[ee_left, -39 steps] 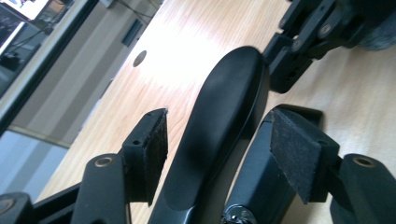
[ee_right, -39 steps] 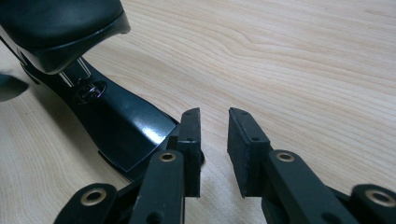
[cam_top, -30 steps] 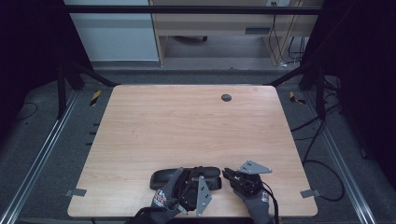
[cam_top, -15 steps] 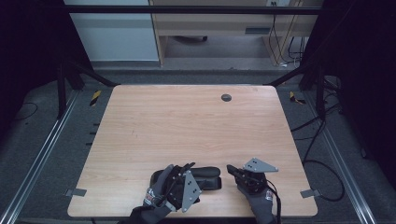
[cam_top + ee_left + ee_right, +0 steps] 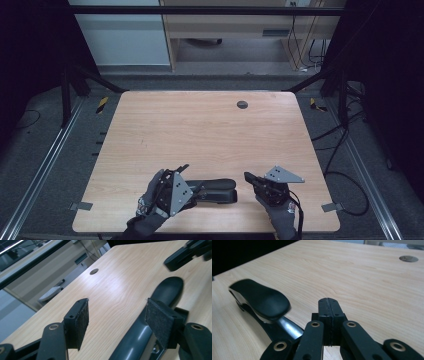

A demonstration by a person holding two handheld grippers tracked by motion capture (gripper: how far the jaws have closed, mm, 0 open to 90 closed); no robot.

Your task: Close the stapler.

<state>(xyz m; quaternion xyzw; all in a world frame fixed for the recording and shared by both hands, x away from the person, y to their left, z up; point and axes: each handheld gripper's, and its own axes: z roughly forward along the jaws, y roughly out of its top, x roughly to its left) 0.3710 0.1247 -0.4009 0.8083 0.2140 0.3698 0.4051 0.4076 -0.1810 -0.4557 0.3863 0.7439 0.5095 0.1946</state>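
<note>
Since the earlier frame the left gripper (image 5: 186, 172) has slid leftward off the black stapler (image 5: 216, 190), jaws spread wide and gripping nothing, the right-hand pad (image 5: 160, 321) just above the stapler's body. The stapler lies flat near the table (image 5: 200, 125) front edge. Just right of the stapler, the right gripper (image 5: 249, 176) has clamped together, empty.

High view: looked down, forward, from table's (image 5: 200, 130) near edge.
Gripper views: rode low, close.
Shared: black stapler (image 5: 215, 190) (image 5: 150, 322) (image 5: 259, 298).
</note>
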